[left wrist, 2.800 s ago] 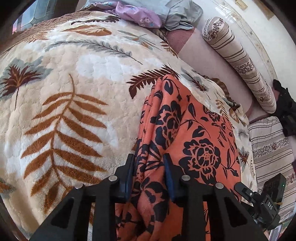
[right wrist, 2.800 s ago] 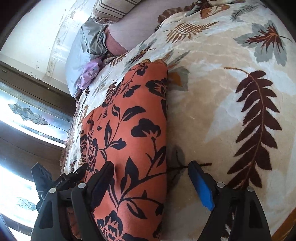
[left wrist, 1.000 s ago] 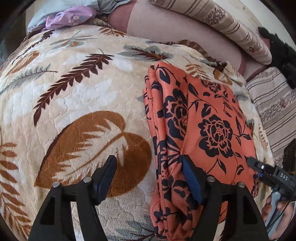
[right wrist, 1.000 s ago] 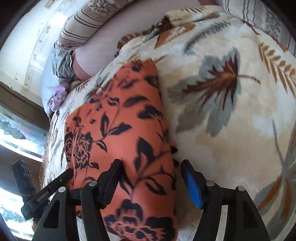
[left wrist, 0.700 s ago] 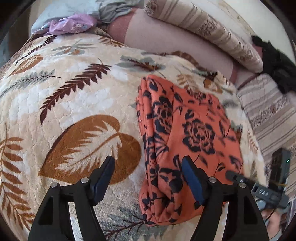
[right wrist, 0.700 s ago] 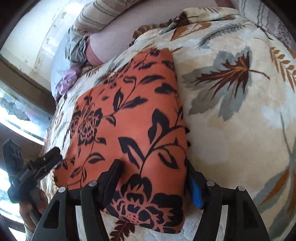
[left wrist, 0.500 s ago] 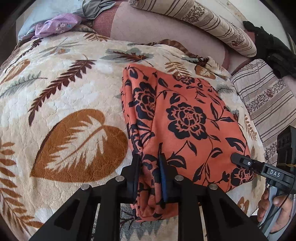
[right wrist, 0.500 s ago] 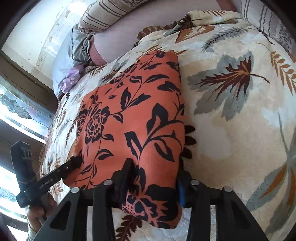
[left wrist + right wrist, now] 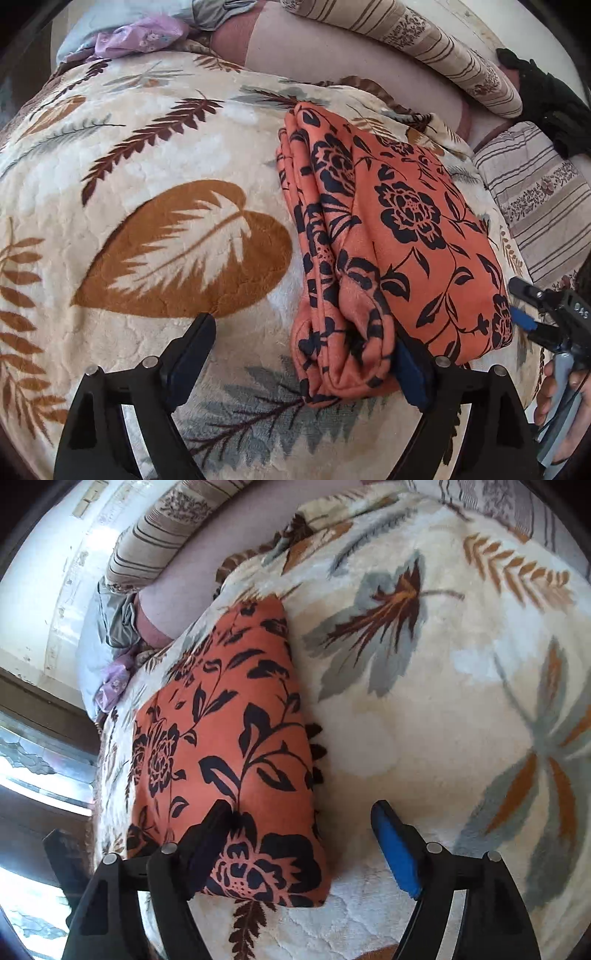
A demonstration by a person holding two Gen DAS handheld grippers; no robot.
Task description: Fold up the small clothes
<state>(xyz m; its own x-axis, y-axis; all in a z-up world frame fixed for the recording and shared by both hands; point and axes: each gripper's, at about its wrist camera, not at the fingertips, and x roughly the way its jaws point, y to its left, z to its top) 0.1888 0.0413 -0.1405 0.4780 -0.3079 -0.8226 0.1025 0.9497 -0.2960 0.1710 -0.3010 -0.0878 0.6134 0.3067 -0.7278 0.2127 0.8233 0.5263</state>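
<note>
A folded orange garment with black flowers lies flat on the cream leaf-print blanket. My left gripper is over its near left corner, jaws opening wide. That corner sits loose between the fingers, and the blue-padded right finger is against the fold's edge. In the right wrist view, the garment has its near right corner between the opening jaws of my right gripper; neither pad presses it. The right gripper also shows at the garment's right edge, held by a hand.
A striped bolster and a striped pillow lie behind and to the right of the garment. Lilac and grey clothes are piled at the far left, and a black garment at the far right. A window is on the left.
Half a second ago both grippers were pinched on the garment's near corners. Both have now spread their jaws and let go, and the garment lies settled on the blanket.
</note>
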